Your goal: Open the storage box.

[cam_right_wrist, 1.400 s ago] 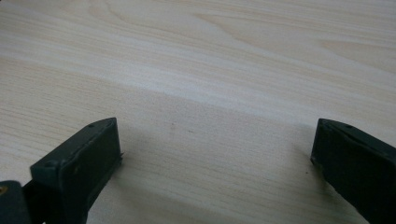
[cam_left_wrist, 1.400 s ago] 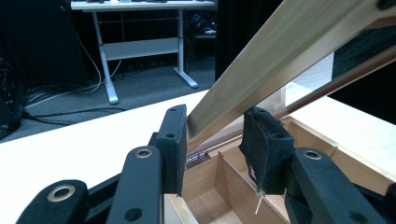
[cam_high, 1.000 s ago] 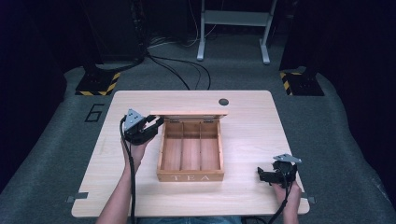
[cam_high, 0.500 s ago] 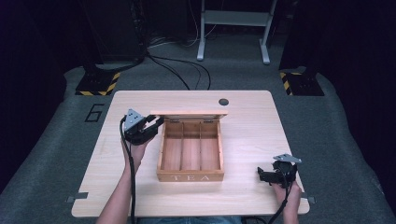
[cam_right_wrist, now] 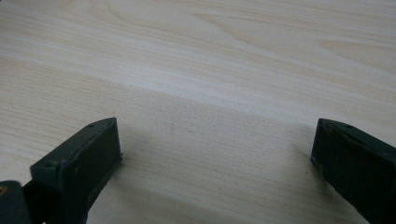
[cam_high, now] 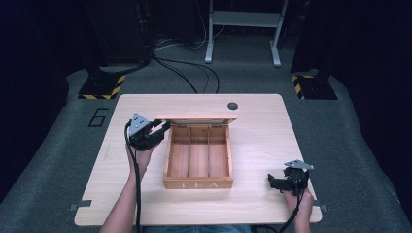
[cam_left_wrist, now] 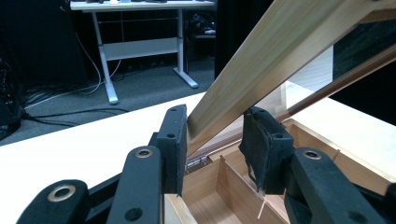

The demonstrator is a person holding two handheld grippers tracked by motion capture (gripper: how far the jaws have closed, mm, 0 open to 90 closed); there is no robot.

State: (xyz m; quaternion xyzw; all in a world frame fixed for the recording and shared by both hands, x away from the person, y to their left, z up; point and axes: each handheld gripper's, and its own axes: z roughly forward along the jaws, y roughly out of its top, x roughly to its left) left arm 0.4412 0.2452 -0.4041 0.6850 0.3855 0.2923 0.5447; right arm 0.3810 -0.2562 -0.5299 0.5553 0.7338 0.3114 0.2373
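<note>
Centrally, rectangular wooden tea box point(cam_high: 198, 183), flat lid point(cam_high: 197, 117) clamped by left tool point(cam_high: 163, 127)

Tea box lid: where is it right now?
In the high view the lid stands raised along the far edge of the tea box, mid-table. Its left end sits between the jaws of the left gripper.

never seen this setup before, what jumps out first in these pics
A wooden tea box sits mid-table, its lid raised and its three compartments bare. The left gripper is closed on the lid's left end. The right gripper rests open on the table near its front right corner.
</note>
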